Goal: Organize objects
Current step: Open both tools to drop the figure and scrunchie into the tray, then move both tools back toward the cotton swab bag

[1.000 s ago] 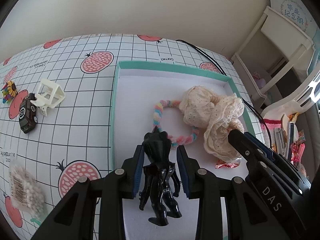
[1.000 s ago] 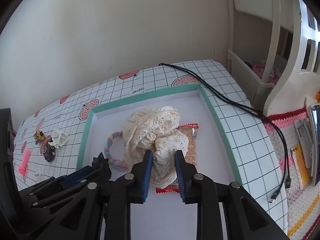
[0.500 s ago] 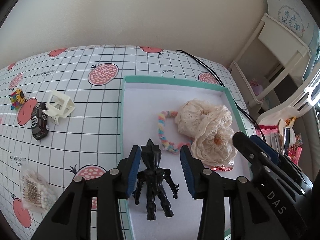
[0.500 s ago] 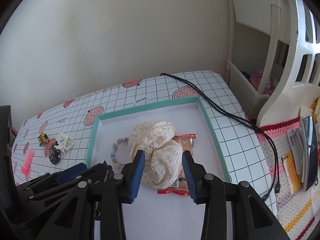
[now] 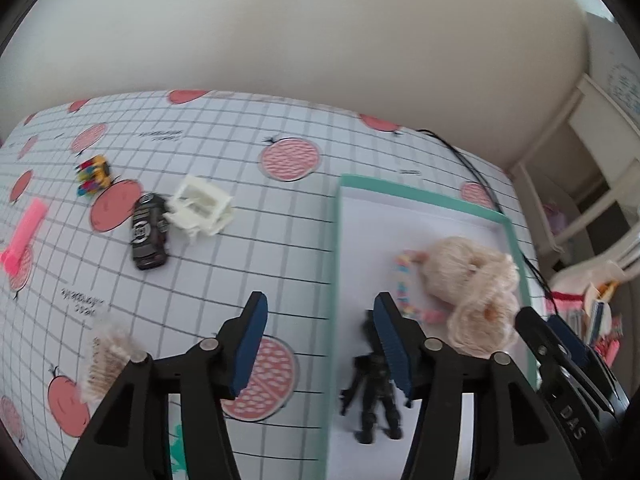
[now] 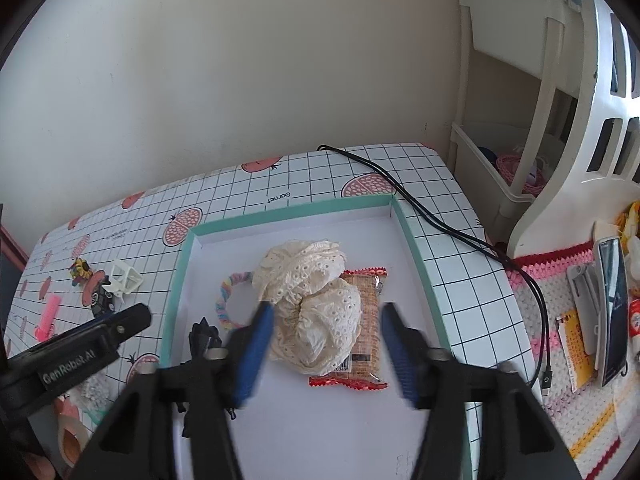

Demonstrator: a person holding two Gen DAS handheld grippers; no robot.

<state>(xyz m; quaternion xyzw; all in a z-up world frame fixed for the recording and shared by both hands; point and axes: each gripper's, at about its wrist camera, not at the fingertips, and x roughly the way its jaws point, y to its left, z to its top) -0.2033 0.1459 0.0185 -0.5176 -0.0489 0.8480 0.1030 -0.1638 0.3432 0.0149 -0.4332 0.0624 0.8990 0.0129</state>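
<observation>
Your left claw (image 5: 320, 328) gapes empty above the tray's (image 5: 335, 264) left rim; the black figure (image 5: 372, 388) lies inside, just right. Your right claw (image 6: 326, 340) spreads around the lace cloth (image 6: 312, 304), snack packet (image 6: 366, 320) alongside

In the tray (image 6: 416, 264) the lace cloth (image 6: 312, 312) lies at the centre, partly over the snack packet (image 6: 368, 320) at its 3 o'clock, with the braided ring (image 6: 224, 304) touching it at 9 o'clock and the figure (image 5: 374, 392) at 7 o'clock. On the table (image 5: 240, 160), at the tray's 9 o'clock, the toy car (image 5: 148, 230) touches the small frame (image 5: 200, 208) at its 2 o'clock, the beaded toy (image 5: 93, 176) lies at its 11 o'clock, and the clip (image 5: 22, 242) well off at 9 o'clock
</observation>
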